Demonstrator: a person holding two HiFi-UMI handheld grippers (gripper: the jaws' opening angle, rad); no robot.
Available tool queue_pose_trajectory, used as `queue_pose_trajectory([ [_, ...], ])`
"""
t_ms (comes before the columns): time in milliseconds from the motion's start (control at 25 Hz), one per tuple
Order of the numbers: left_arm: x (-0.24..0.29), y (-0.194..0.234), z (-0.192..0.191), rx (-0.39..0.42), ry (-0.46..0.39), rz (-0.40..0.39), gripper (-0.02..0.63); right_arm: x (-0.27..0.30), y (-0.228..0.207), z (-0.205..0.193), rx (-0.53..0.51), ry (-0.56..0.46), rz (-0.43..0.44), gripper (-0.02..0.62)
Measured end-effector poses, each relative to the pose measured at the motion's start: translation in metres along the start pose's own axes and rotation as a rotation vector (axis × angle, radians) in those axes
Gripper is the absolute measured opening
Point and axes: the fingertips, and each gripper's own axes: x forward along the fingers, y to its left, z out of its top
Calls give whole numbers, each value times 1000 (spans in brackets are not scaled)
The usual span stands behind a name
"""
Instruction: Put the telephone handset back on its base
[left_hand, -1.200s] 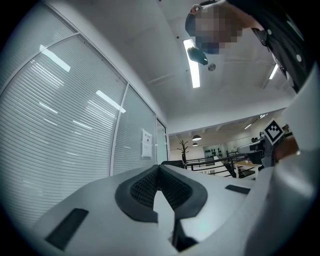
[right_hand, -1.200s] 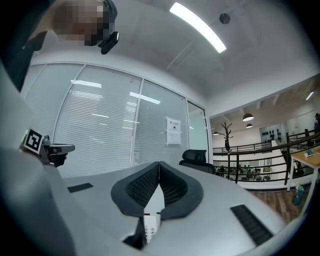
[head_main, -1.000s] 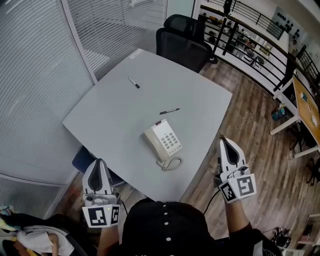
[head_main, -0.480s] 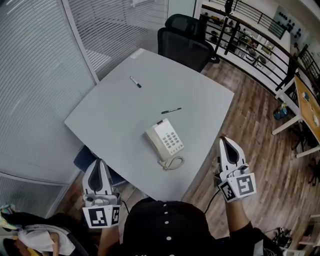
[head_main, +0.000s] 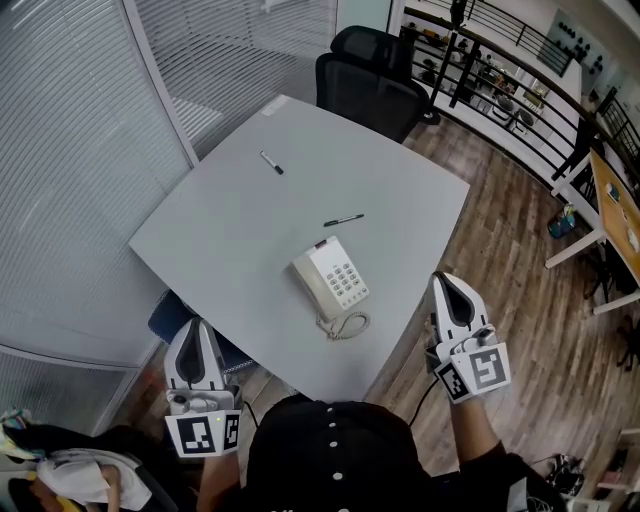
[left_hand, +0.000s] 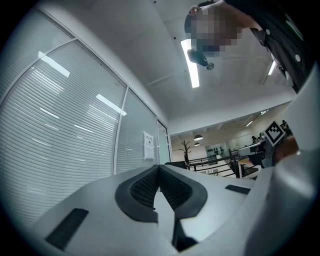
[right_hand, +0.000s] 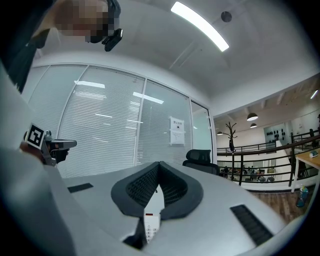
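Observation:
A white telephone (head_main: 331, 284) stands near the front edge of the grey table (head_main: 240, 230). Its handset (head_main: 308, 287) appears to lie along the left side of the base, beside the keypad, and the coiled cord (head_main: 343, 326) curls at the near end. My left gripper (head_main: 198, 330) is held off the table's front left edge, shut and empty. To the right of the table, over the wood floor, my right gripper (head_main: 446, 286) is also shut and empty. The pads meet in the left gripper view (left_hand: 159, 168). In the right gripper view (right_hand: 159, 165) the telephone's keypad (right_hand: 149, 227) shows beneath the jaws.
A black pen (head_main: 343, 220) lies just beyond the telephone and a marker (head_main: 271, 163) farther back. A black office chair (head_main: 372, 85) stands at the table's far side. Glass walls with blinds (head_main: 70, 150) run along the left, and a railing (head_main: 500, 90) at the right.
The right gripper has edged slightly toward the table. The left gripper and the telephone have not moved.

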Motion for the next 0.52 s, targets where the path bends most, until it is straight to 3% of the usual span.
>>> queue_pose_trajectory([
  [520, 2, 2, -3, -3, 5, 4, 14, 8, 2, -5, -7, 13, 8, 28],
])
